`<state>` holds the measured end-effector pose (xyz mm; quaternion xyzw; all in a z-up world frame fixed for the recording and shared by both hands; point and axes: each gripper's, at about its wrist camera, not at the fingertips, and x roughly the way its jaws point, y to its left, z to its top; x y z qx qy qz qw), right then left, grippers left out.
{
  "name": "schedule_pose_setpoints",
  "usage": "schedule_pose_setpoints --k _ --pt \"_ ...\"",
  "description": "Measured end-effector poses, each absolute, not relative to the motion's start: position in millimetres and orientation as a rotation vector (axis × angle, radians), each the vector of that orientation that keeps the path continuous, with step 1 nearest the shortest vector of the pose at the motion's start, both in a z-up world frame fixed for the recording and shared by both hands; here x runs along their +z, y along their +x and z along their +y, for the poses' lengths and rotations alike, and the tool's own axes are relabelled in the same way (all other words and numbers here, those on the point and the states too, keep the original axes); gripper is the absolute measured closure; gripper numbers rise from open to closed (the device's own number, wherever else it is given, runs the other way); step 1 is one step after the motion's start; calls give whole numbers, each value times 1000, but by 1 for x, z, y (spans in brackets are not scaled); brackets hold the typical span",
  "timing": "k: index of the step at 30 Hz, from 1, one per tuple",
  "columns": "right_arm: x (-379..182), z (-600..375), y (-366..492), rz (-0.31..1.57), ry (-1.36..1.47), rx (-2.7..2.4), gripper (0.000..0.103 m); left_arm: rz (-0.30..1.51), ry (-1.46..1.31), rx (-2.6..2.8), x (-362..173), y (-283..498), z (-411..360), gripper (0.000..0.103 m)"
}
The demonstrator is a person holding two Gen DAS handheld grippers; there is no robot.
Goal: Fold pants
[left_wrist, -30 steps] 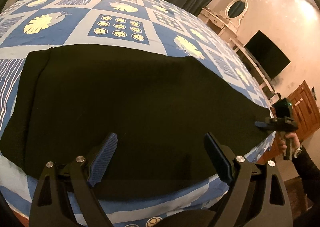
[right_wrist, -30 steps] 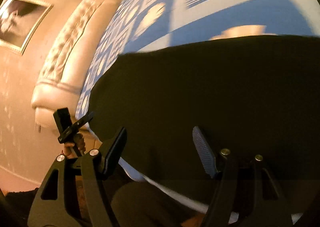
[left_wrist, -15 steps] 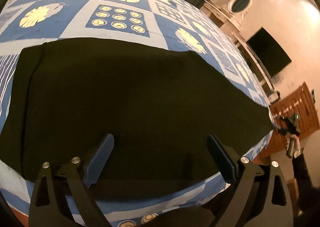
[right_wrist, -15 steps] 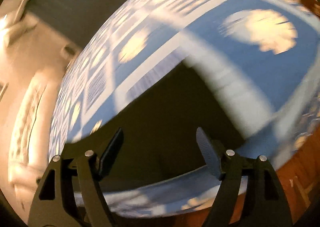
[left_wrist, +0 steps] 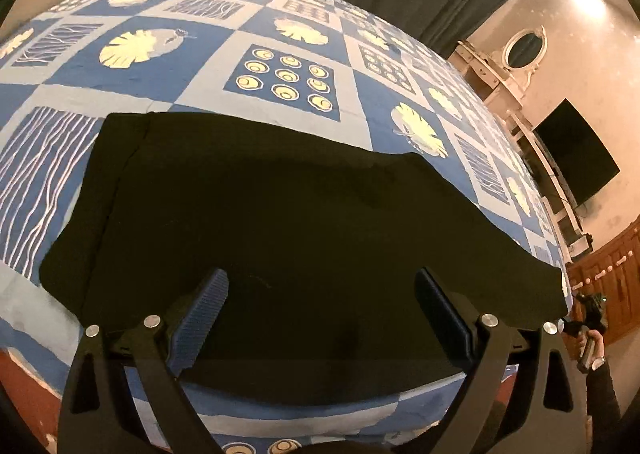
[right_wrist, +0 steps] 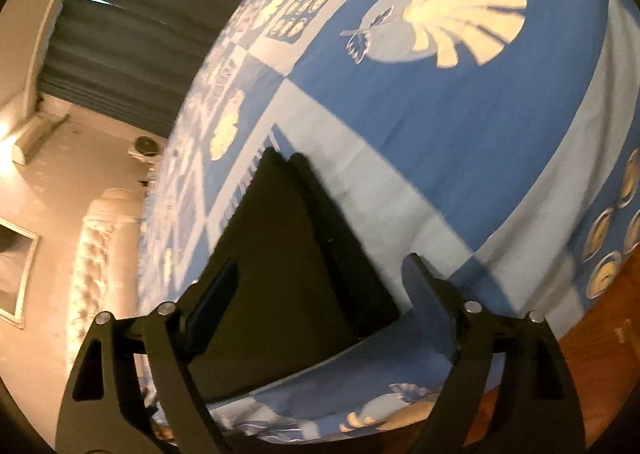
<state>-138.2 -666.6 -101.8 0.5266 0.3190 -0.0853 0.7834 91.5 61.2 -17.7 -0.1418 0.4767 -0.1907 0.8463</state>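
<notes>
Black pants (left_wrist: 280,214) lie flat along the near edge of the blue patterned bedspread (left_wrist: 280,38), which stretches bare toward 12 o'clock. The left gripper (left_wrist: 320,314) hangs spread and empty over the pants' near hem. The right gripper (right_wrist: 320,294), also spread and empty, hovers at their end edge, bare spread at 1 o'clock.

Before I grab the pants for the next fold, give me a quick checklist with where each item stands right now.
1. Left tool open and empty: ok.
2. Right tool open and empty: ok.
3. Black fabric pants lying flat on the blue patterned bedspread: ok, no big wrinkles show.
4. Right tool lined up with the pants' end: ok, the corner sits between its fingers.
5. Left tool at an edge to grasp: not ok, it hovers over the middle of the cloth.
6. Layers underneath aligned: cannot tell.
</notes>
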Motion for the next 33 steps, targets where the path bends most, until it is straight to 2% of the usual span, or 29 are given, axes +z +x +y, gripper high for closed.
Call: schedule_pose_setpoints --k 9,12,16,25,26,28,30,32,33 --pt "-123 -663 -149 581 1300 -55 18 1032 -348 -403 -42 97 74 10" --pt "-130 -662 -152 506 1345 -38 9 1018 -346 -429 -46 94 77 10" --pt "-131 -654 -153 437 1334 -52 3 1017 -285 -434 -46 93 71 10" --pt "-117 -644 -129 535 1219 -179 4 1018 -19 -401 -50 86 43 8" --pt "-112 -641 -124 575 1168 -206 9 1021 -12 -398 -50 86 42 8" --pt "-107 -635 -118 641 1083 -257 25 1030 -31 -389 -50 89 43 8" --pt "-106 -634 -117 686 1039 -320 64 1045 -87 -381 -48 92 49 8" --pt "-108 -637 -120 684 1055 -330 85 1054 -158 -375 -46 95 55 8" --pt "-108 -638 -122 654 1081 -307 87 1055 -194 -371 -44 97 58 8"
